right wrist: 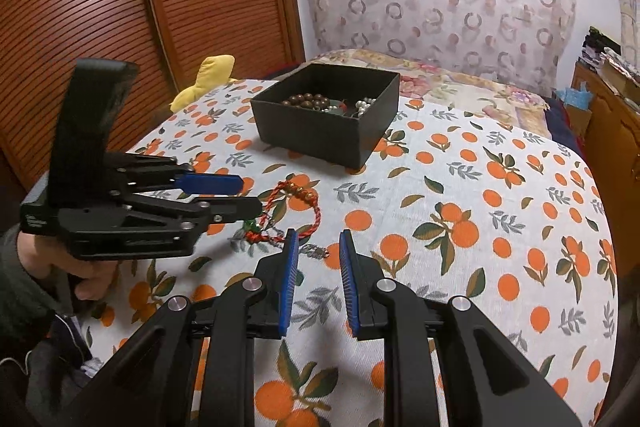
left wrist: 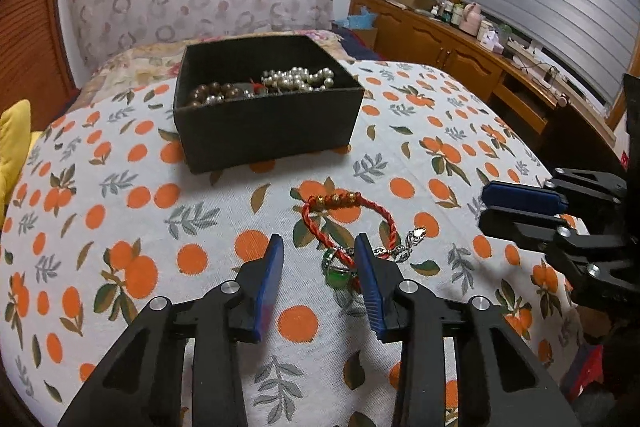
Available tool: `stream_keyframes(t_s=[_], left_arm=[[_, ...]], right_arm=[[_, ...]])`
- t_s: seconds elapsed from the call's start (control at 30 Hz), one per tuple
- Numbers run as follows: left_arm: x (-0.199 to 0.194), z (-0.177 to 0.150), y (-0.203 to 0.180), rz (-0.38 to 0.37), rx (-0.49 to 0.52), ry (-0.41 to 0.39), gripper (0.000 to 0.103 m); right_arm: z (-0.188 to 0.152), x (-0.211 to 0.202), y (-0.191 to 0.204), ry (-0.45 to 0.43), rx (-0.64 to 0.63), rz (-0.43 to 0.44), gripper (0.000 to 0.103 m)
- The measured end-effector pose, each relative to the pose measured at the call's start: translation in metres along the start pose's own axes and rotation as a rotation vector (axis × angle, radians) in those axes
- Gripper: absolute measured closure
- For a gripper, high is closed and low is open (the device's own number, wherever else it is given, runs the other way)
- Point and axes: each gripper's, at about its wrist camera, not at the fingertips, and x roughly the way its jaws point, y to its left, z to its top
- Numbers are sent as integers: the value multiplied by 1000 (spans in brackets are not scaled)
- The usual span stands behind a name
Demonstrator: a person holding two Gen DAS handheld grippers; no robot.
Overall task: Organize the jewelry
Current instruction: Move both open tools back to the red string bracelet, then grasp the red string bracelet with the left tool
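Your left gripper (left wrist: 318, 247) is sitting low over the tabletop (left wrist: 120, 211) with its blue fingers (left wrist: 270, 267) spread fairly wide and nothing between them yet. The red braided bracelet (left wrist: 348, 215) with the gold beads lies flat on the orange-print cloth just ahead of those fingers, roughly in the middle of the tabletop toward your near edge. A green ring (left wrist: 335, 269) rests right against the inside of the right-hand finger, touching the bracelet's cord, and a little silver chain with a clasp (left wrist: 404, 247) trails off beside it.

Your right gripper (right wrist: 318, 247) is also parted, a medium gap, holding nothing. From its own camera its left-hand finger is right by that silver chain, though you can't tell if it's touching.

The black box (left wrist: 264, 131) stands further back, toward the far edge of the tabletop, well apart from the bracelet. Inside it you've got a pearl strand (left wrist: 300, 79) and brown beads (left wrist: 212, 93) piled together.
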Motion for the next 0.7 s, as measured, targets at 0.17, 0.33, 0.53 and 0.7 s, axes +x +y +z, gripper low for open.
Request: stream_keyframes(t_s=[0.17, 0.33, 0.53, 0.7], left_arm=[[1, -4, -5, 12, 15, 9, 68], [-1, -9, -10, 10, 34, 22, 78], [4, -7, -5, -7, 12, 23, 88], [3, -7, -2, -12, 7, 24, 95]], right_arm=[[-6, -6, 4, -9, 4, -1, 79], [-12, -12, 6, -16, 9, -8, 78], [-19, -22, 9, -27, 10, -18, 78], [-21, -28, 8, -32, 5, -32, 78]])
